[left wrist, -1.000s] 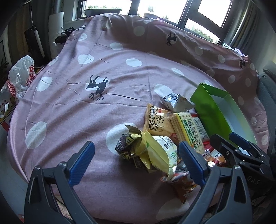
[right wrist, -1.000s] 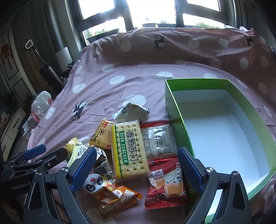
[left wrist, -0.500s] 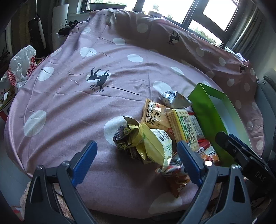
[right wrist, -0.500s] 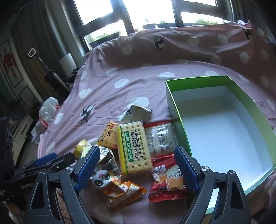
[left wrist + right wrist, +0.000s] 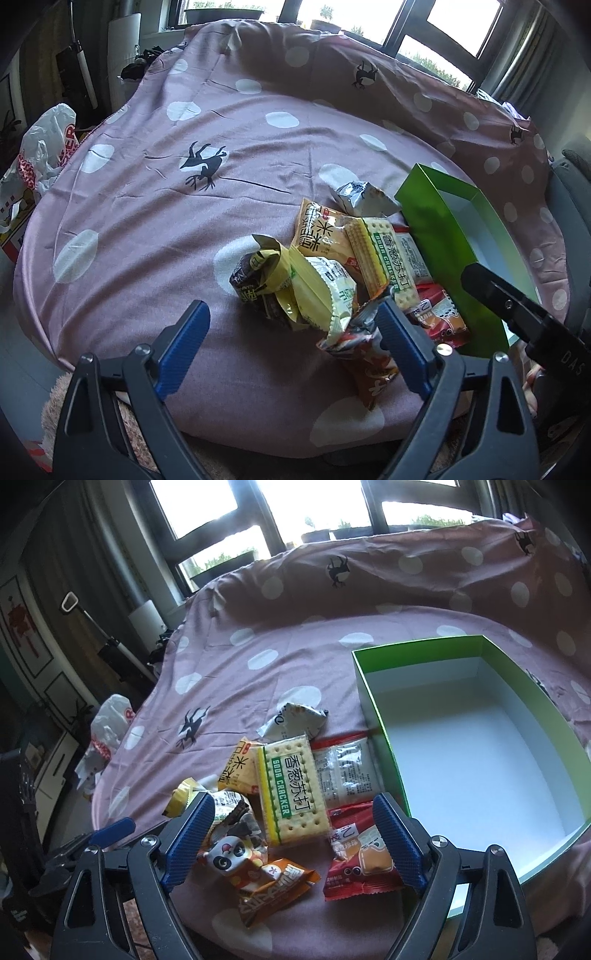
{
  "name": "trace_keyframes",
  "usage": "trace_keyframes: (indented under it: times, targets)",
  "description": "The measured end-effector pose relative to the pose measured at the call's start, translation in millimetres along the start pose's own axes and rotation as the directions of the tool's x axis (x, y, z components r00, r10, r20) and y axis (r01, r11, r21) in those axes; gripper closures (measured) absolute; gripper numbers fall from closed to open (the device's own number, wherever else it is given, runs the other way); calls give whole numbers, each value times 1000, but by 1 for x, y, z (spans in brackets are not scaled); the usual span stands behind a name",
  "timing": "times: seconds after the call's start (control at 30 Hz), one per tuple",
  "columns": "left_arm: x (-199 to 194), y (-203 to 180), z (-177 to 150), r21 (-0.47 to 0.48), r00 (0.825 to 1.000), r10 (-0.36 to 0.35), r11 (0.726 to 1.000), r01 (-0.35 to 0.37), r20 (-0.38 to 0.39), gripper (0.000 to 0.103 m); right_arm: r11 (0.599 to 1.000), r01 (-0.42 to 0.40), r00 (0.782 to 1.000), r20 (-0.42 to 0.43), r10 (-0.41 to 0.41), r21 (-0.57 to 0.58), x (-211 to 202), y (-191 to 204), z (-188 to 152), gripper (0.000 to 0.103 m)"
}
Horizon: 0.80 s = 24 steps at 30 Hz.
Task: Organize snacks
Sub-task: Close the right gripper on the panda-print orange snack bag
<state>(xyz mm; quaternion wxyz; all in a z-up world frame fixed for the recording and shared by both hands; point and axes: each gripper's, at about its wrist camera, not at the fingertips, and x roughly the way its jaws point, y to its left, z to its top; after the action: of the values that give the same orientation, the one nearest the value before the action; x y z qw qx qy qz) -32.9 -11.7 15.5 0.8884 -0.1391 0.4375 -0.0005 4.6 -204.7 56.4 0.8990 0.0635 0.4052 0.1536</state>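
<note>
Here the snack packets lie in a loose heap on the pink dotted cloth, just left of the green box. A soda cracker pack sits on top at the middle, a red packet beside the box wall, and an orange panda packet nearest the camera.

Right wrist view only: the box's white inside, nothing in it. Left wrist view only: the yellow-green wrapper at the heap's near-left edge, and the box seen edge-on.

Right gripper: fingers spread wide, above the near end of the heap, holding nothing. Left gripper: also spread wide and empty; its right finger may touch the orange packet, contact unclear. A white plastic bag lies off the cloth's left edge.
</note>
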Motion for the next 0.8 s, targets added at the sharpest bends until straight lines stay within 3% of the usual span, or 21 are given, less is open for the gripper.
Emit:
trace_keyframes:
  times: [0.33, 0.8]
  targets:
    - [-1, -15, -12, 13, 999, -36, 999, 36, -29, 13, 997, -62, 998, -4, 62, 51, -9, -3, -4, 20]
    - [5, -27, -27, 4, 991, -83, 996, 84, -100, 23, 982, -156, 982, -91, 166, 107, -6, -6, -15, 23]
